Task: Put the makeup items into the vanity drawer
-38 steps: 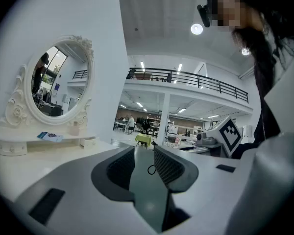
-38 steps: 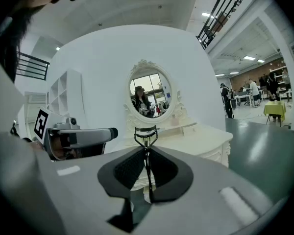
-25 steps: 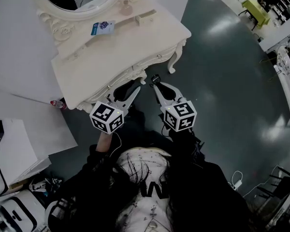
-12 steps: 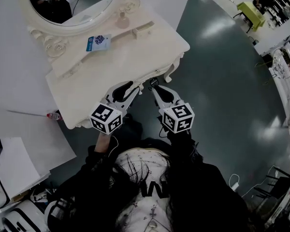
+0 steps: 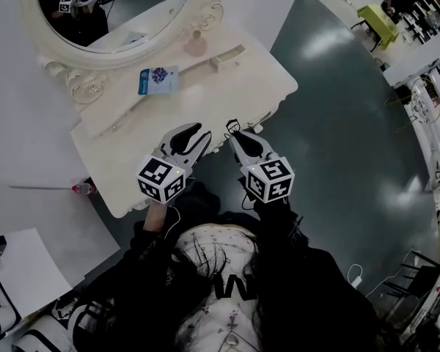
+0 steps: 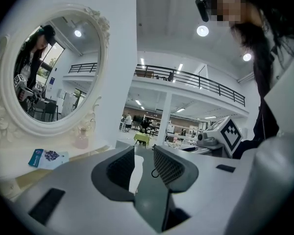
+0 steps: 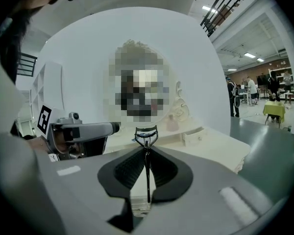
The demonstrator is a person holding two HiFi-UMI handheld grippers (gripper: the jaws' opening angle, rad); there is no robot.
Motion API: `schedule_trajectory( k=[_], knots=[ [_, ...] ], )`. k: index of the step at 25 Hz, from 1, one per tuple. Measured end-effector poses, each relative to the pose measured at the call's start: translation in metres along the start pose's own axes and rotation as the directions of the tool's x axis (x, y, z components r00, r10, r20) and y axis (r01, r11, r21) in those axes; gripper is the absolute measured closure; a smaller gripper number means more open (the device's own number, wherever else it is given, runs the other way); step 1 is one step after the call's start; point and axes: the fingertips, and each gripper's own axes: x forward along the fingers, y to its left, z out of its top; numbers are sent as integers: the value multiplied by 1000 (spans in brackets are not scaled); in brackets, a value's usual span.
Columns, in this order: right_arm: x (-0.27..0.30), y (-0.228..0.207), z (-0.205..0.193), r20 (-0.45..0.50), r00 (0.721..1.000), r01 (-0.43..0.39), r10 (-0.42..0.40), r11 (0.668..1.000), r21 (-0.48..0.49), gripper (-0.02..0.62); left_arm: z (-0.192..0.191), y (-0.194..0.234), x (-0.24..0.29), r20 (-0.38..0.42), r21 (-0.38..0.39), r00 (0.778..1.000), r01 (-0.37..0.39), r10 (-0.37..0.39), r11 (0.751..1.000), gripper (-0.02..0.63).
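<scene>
Black eyelash curler [image 7: 146, 141] pinched lengthwise in the right gripper [image 7: 147, 160] — head forward, toward the vanity [image 7: 220, 148]

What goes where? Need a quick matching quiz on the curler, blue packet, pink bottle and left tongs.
Things:
1. curler
2. blue packet
3. pink bottle
4. left tongs

States:
A. upright at the foot of the mirror
B. open, gripping nothing
C. clamped in the right tongs
D. flat on the vanity

Pairs: 1-C, 2-D, 3-A, 4-B
</scene>
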Motion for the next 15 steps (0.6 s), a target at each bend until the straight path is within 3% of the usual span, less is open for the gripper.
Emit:
schedule_trajectory(
  k=[9, 15],
  knots=[
    [56, 19, 5, -25, 1000, 19, -19, 1000, -2, 555, 3, 63, -12, 3, -32, 1000, 13, -12, 999, 483],
    [63, 18, 4, -44, 998, 48, -48, 999, 6, 555, -3, 73, -16, -8, -59, 1000, 26, -27, 998, 483]
  ],
)
